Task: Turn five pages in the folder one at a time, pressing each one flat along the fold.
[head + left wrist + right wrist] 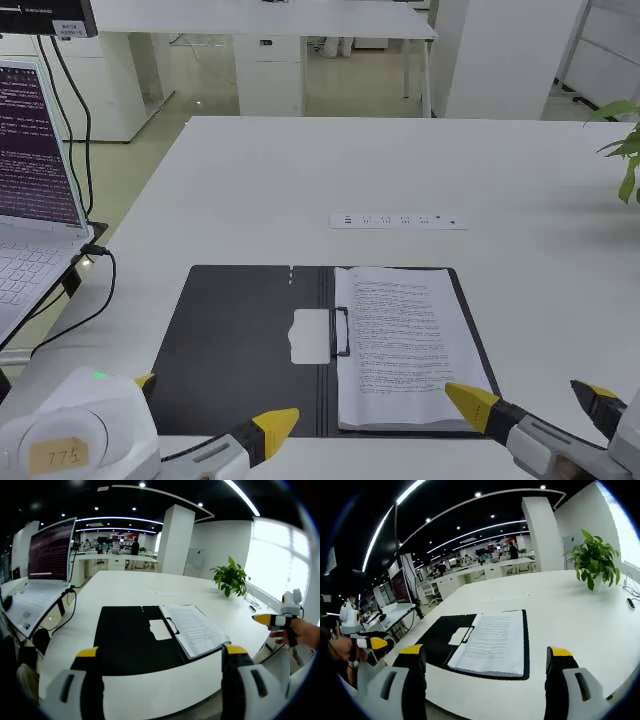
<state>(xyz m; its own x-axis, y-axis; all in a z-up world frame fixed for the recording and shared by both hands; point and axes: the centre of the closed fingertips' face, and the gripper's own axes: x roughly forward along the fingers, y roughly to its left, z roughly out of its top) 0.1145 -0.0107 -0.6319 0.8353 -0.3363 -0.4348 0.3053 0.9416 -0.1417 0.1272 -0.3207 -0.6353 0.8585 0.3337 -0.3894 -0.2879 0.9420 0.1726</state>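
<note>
Black folder [240, 350], with white pages [395, 345] striped in fine grey print. Plain white table [400, 170]. Yellow tips over black and pale grey on the left gripper [212, 400] and right gripper [527, 392]. Dark purple laptop screen [35, 150] lined with pale text. Green plant [625, 150].

Centre frame: open black folder [125, 635] flat on white desk [125, 585], paper stack [192, 627] on its right half. Upper left: lit laptop [47, 555]. Right of centre: potted plant [231, 580]. Bottom: left gripper [160, 652], jaws wide apart. Right edge: right gripper [272, 621] in a hand [302, 632].
</note>
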